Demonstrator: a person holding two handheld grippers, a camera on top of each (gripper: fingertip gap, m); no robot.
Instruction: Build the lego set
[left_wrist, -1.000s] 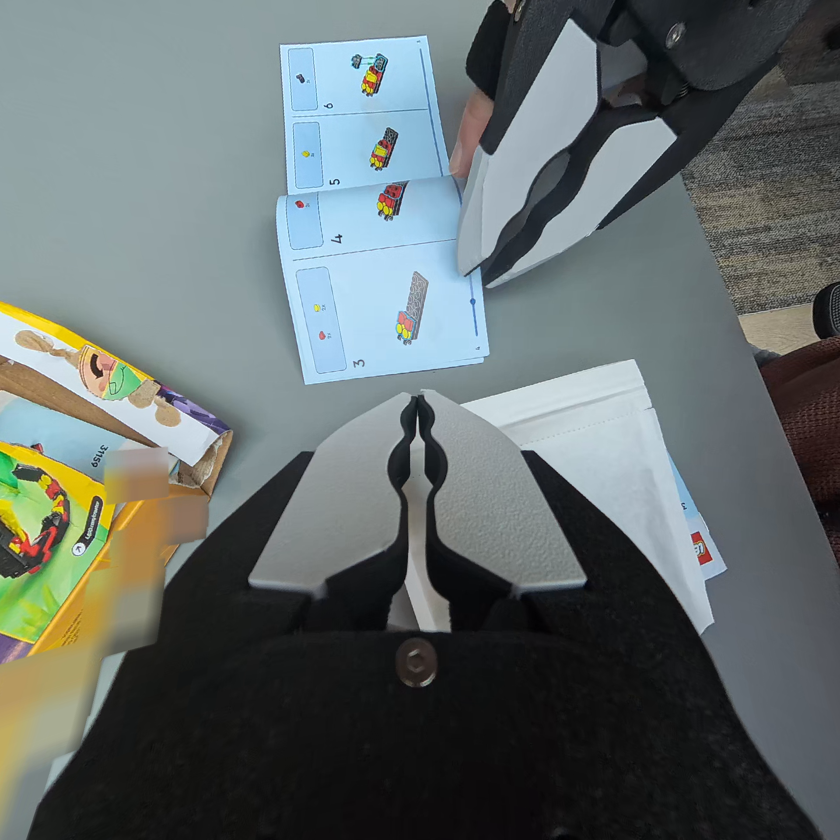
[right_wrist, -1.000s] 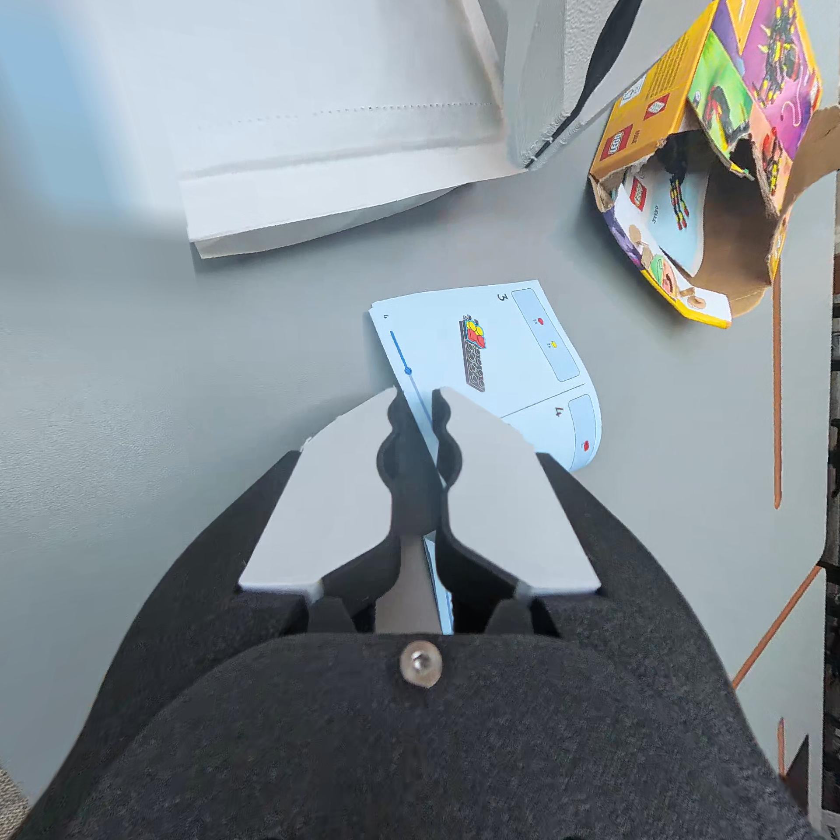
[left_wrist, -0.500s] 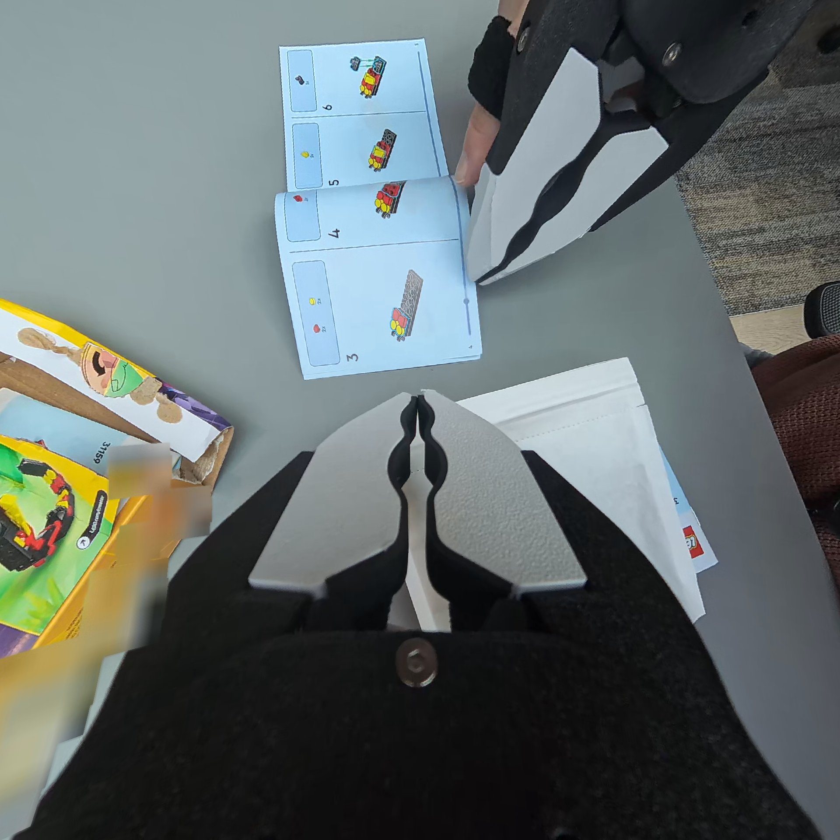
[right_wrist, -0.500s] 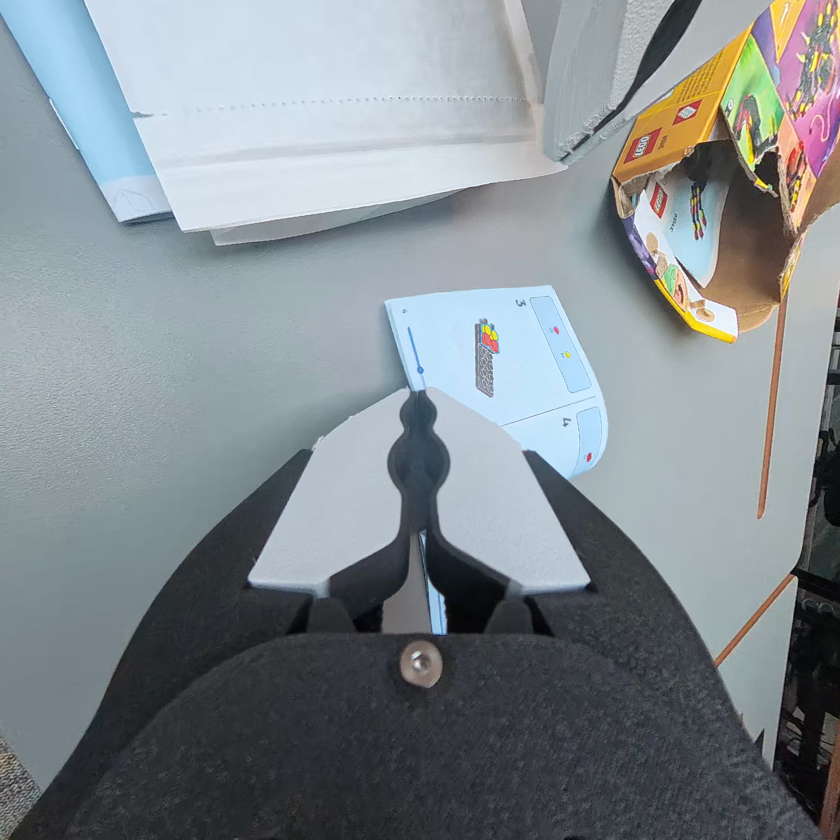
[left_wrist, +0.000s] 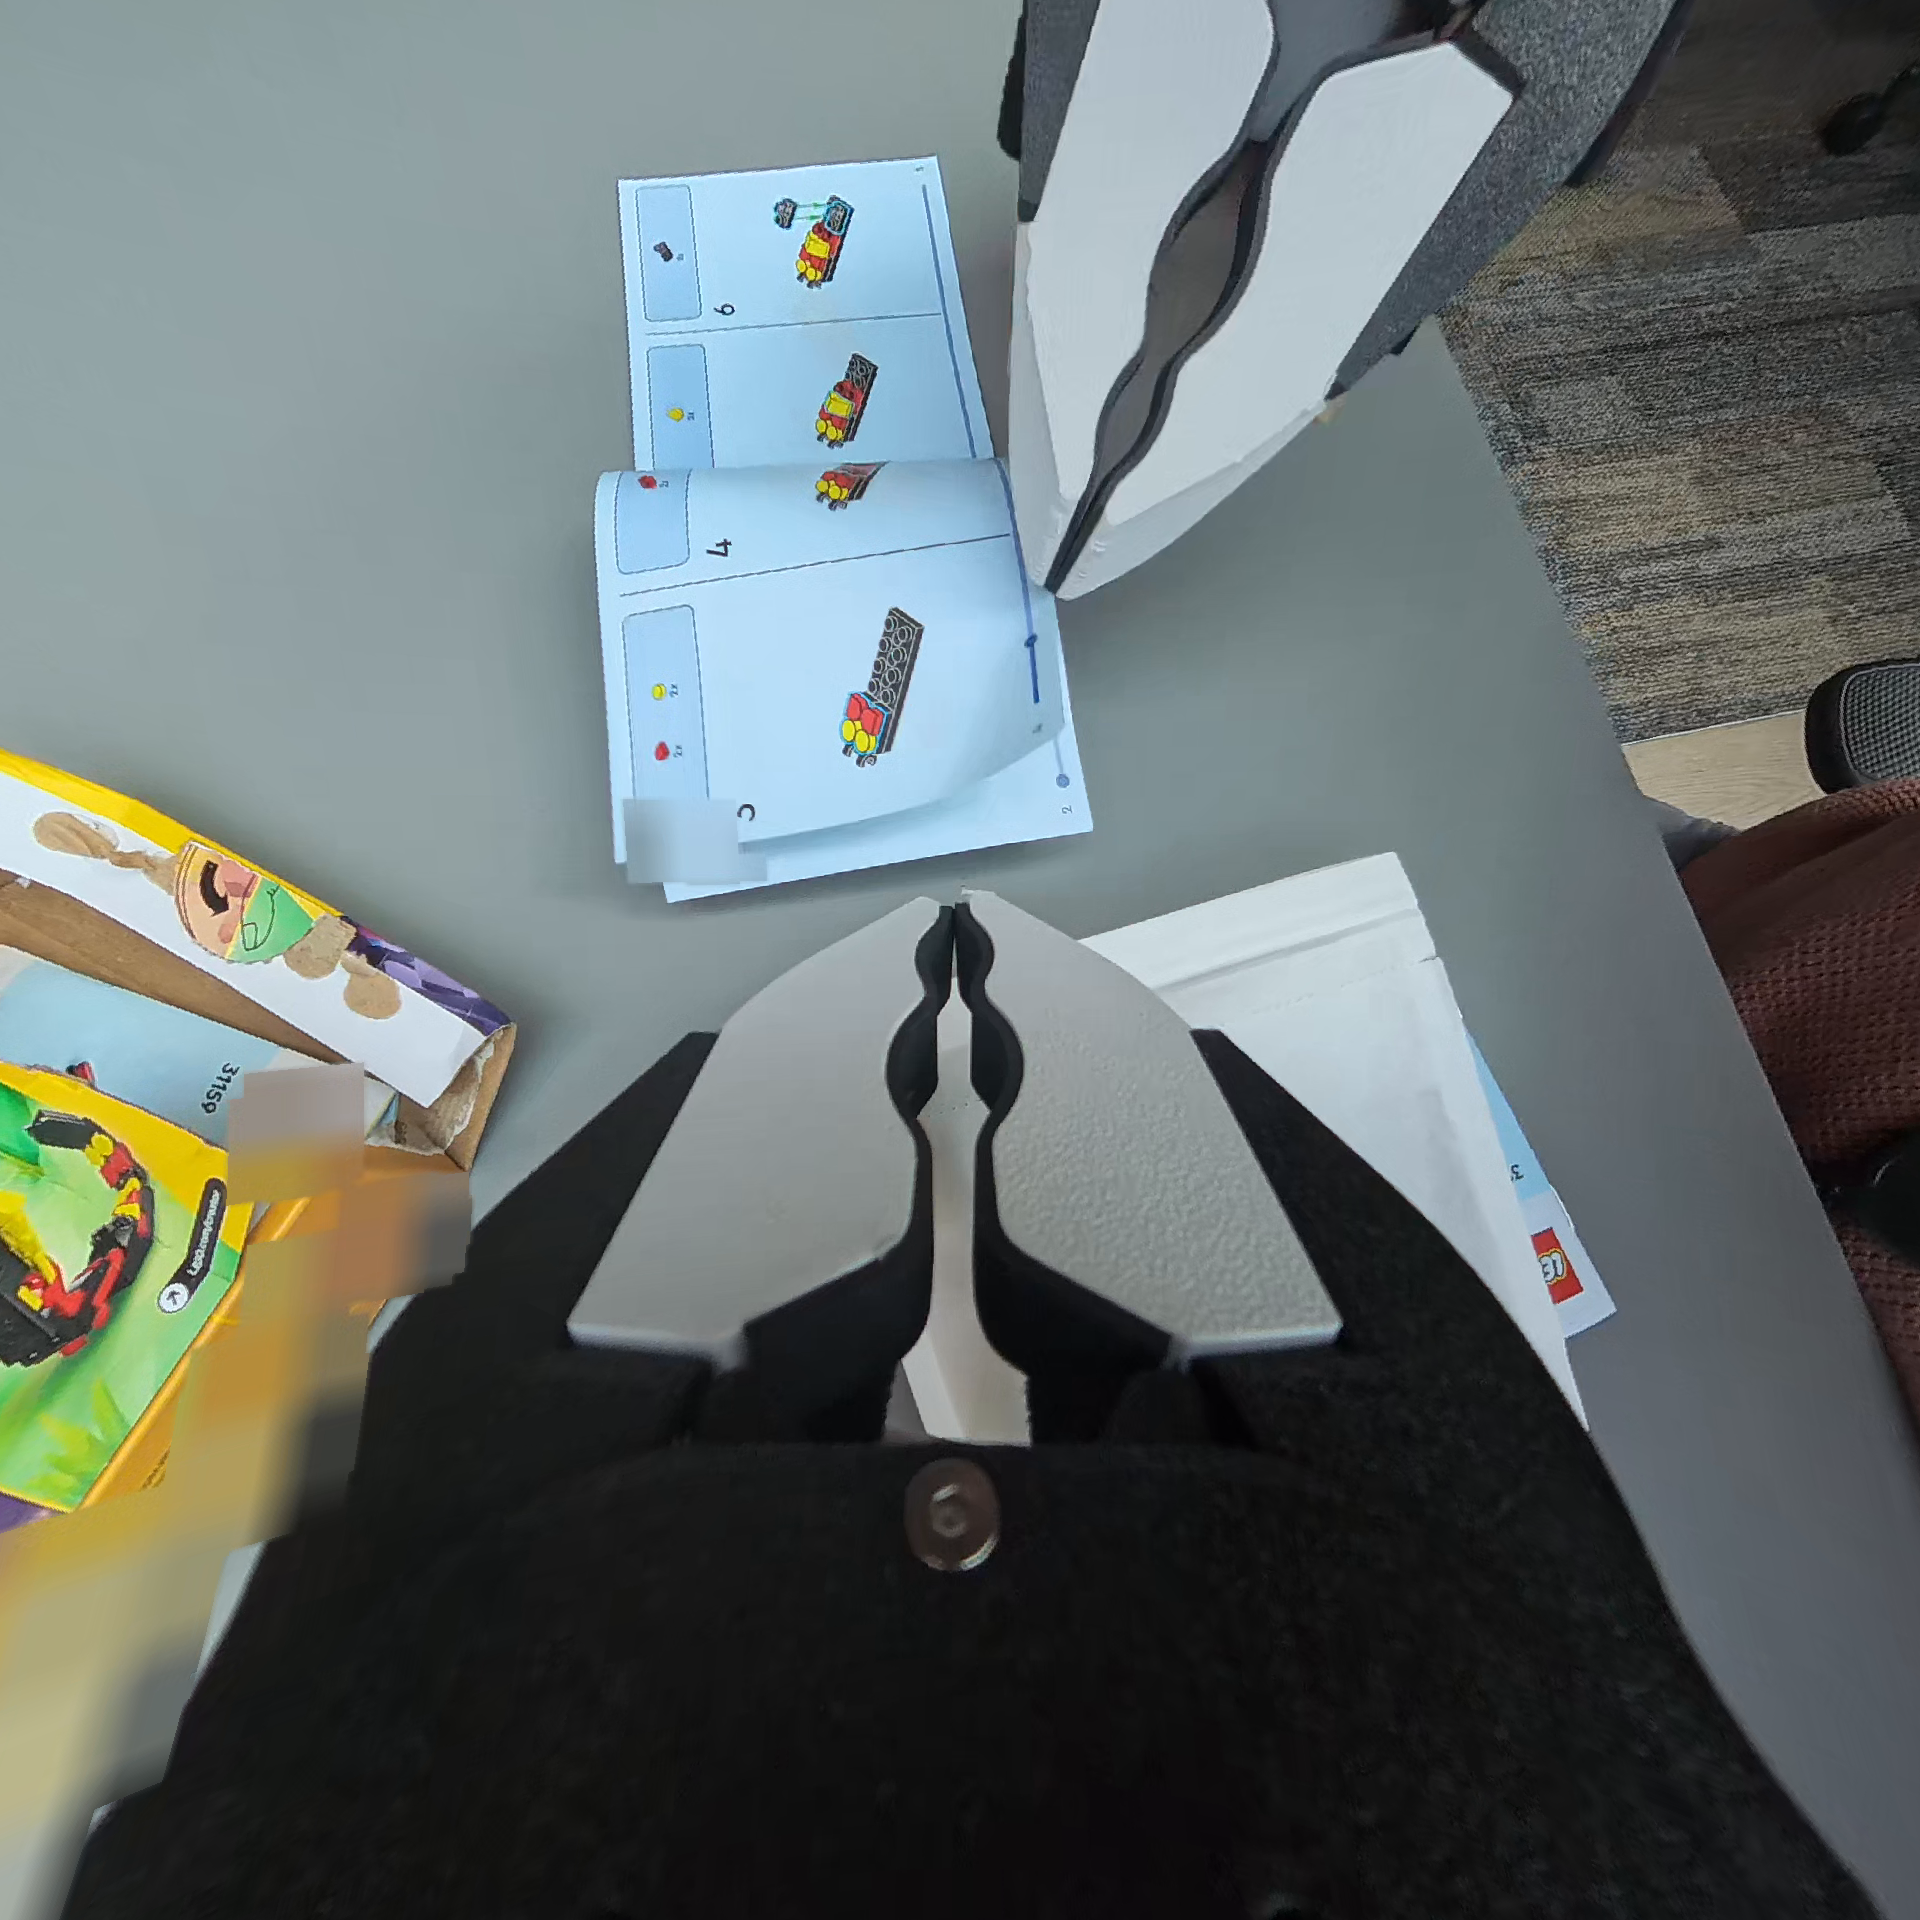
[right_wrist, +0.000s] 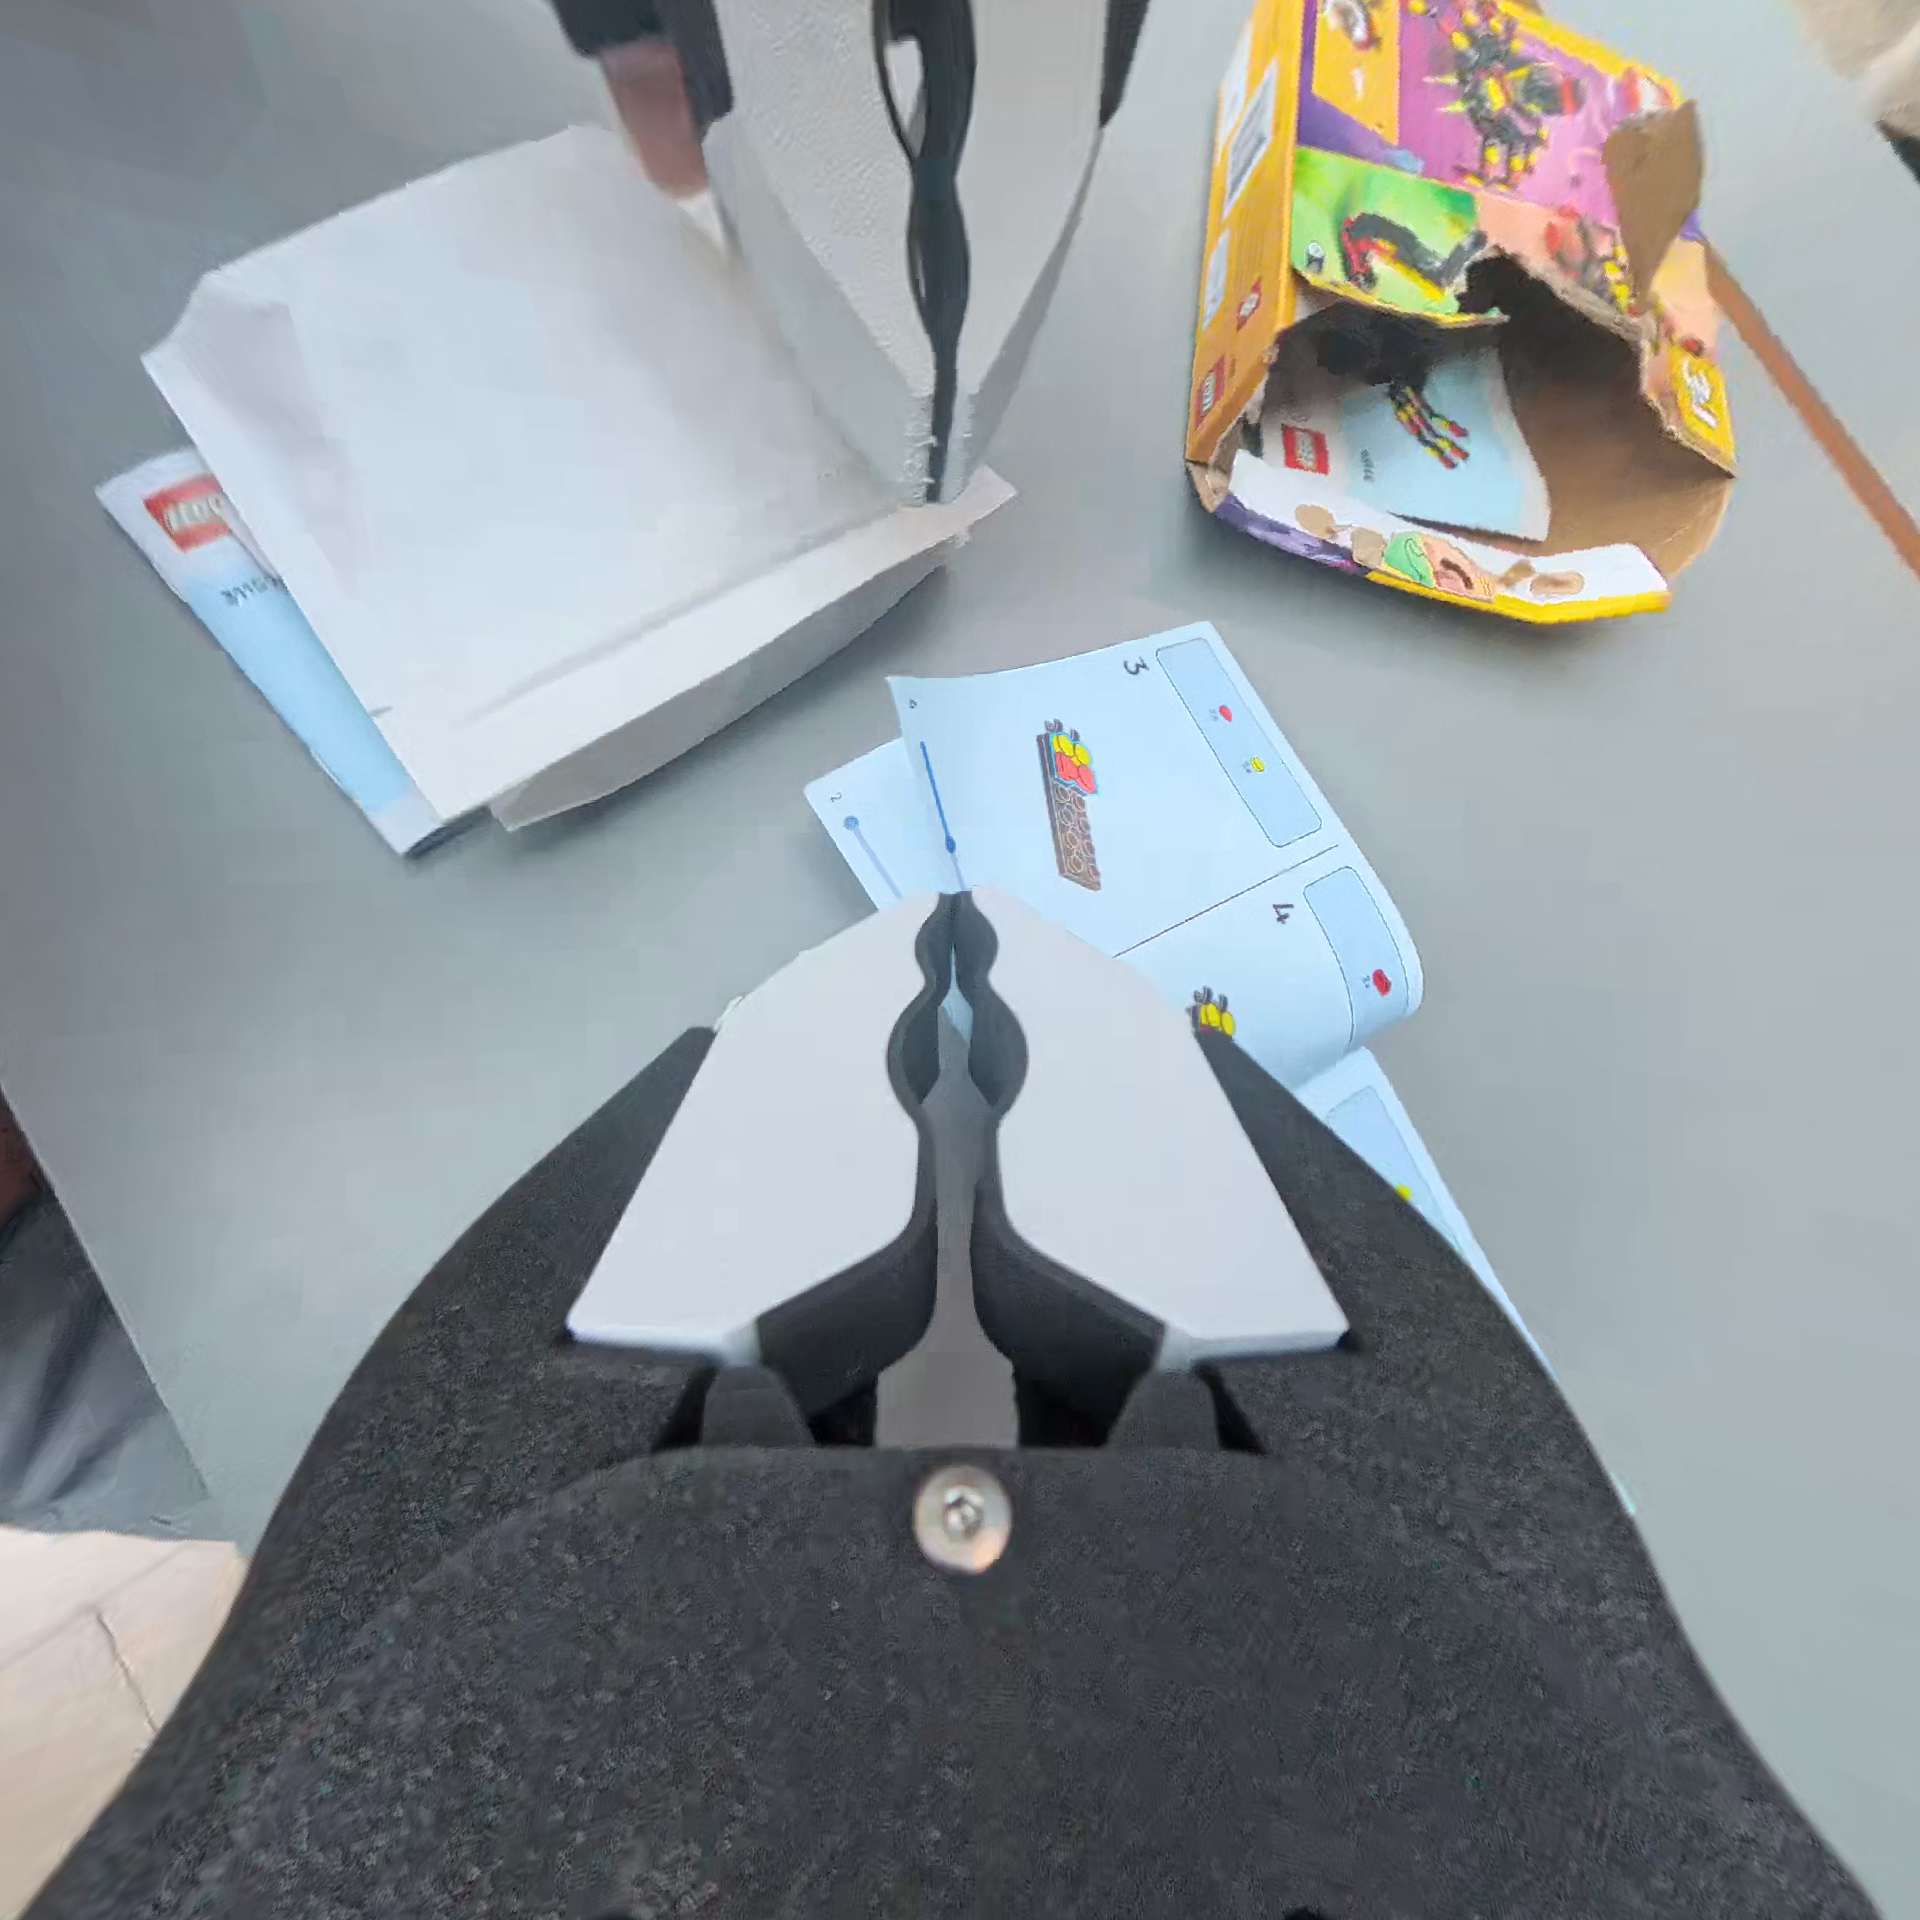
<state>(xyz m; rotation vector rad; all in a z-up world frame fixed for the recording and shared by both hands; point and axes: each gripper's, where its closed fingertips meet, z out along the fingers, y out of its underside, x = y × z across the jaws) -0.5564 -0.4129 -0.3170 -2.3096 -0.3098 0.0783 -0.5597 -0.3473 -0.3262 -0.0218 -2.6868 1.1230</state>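
Observation:
A light-blue instruction booklet (left_wrist: 810, 644) lies open on the grey table; it also shows in the right wrist view (right_wrist: 1143, 790). My right gripper (right_wrist: 954, 902) is shut on the edge of its top page, which curls up off the page below. From the left wrist view that gripper (left_wrist: 1060, 582) stands at the booklet's right edge. My left gripper (left_wrist: 954, 912) is shut on the corner of a white paper bag (left_wrist: 1330, 997). In the right wrist view the left gripper (right_wrist: 940, 483) pinches the bag (right_wrist: 499, 447) from above. No loose bricks are in view.
A torn yellow set box (left_wrist: 125, 1195) lies open at the left, with a leaflet inside it (right_wrist: 1434, 447). A second booklet (right_wrist: 239, 603) sticks out from under the bag. The table edge (left_wrist: 1621, 831) runs along the right, with a reddish chair (left_wrist: 1818, 935) beyond it. Tip to tip, the grippers are about 7 cm apart.
My right gripper went from slightly open to shut on the page edge and lifted it, so the page curls and shows the page beneath. My left gripper stays shut on the bag.

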